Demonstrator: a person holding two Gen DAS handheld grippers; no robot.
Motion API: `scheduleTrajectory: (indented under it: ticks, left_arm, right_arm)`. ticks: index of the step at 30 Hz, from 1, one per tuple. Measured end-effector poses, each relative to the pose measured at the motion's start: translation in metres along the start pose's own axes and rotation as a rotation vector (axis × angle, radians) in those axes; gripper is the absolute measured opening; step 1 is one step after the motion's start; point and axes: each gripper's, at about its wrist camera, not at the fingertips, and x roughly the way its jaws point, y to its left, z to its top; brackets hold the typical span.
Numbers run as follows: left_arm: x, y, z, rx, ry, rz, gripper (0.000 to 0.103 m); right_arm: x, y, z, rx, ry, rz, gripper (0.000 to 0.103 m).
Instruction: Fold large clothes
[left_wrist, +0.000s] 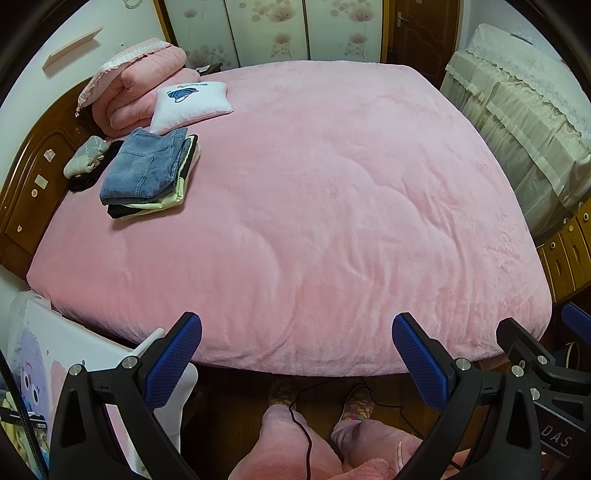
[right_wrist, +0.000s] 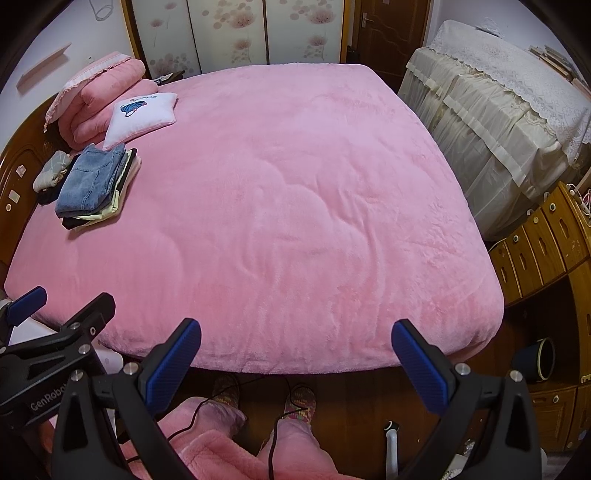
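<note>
A stack of folded clothes (left_wrist: 147, 173) with blue jeans on top lies at the far left of the pink bed (left_wrist: 314, 221), near the headboard; the same stack of folded clothes (right_wrist: 94, 186) shows in the right wrist view on the pink bed (right_wrist: 277, 221). My left gripper (left_wrist: 295, 354) hangs open above the bed's near edge, empty. My right gripper (right_wrist: 295, 358) is open and empty too, beside it. Each gripper shows at the edge of the other's view.
A white cushion (left_wrist: 192, 105) and a folded pink quilt (left_wrist: 136, 92) sit by the wooden headboard (left_wrist: 33, 177). A covered piece of furniture (right_wrist: 498, 122) and wooden drawers (right_wrist: 546, 236) stand to the right. A person's legs in pink trousers and patterned slippers (left_wrist: 317, 406) stand at the bed's foot.
</note>
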Motion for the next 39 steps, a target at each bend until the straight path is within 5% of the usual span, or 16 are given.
scheduleTrajectory:
  ticks: [39]
  left_arm:
    - [0.008, -0.012, 0.0, 0.003, 0.043, 0.03, 0.102]
  right_arm:
    - [0.013, -0.015, 0.008, -0.024, 0.031, 0.015, 0.103]
